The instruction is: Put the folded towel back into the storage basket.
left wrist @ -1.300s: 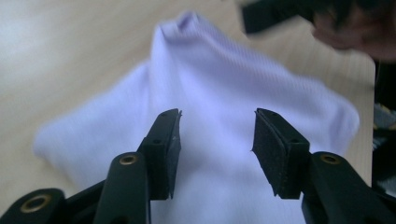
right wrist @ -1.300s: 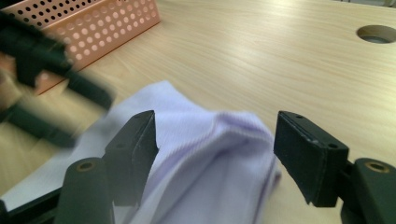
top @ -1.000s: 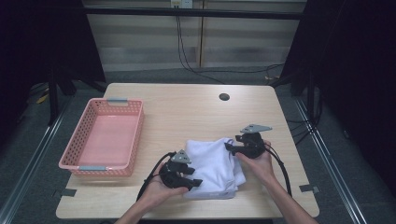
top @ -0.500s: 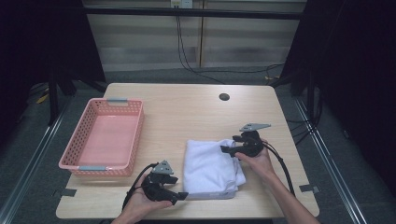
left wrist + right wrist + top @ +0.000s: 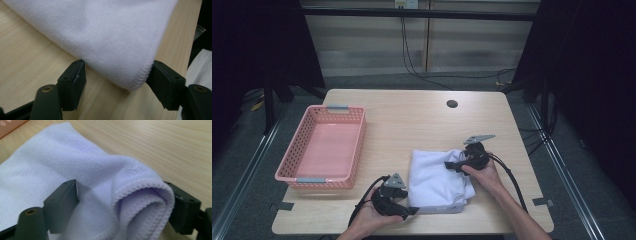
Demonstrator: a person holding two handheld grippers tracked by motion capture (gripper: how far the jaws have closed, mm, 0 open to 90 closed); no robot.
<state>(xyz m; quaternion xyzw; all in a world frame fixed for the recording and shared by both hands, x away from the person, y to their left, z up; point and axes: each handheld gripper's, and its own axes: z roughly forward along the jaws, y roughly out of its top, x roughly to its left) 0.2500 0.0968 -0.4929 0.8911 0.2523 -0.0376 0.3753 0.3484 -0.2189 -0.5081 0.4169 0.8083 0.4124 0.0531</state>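
Since the earlier frame the left gripper (image 5: 404, 212) has withdrawn to the towel (image 5: 437, 180) corner, jaws open around it; right gripper (image 5: 451, 165), open, straddles a fold; next, close both.

Black tongs (image 5: 411, 210), grey three-cornered plates, black cables, screw holes, bare forearms

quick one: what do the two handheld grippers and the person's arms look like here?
Both are black. The left gripper and right gripper each carry a grey three-cornered plate on top and trail a black cable. Up close the left gripper's jaws end in blocky black pads with small screw holes; the right gripper's pads match. The forearms show no sleeves.
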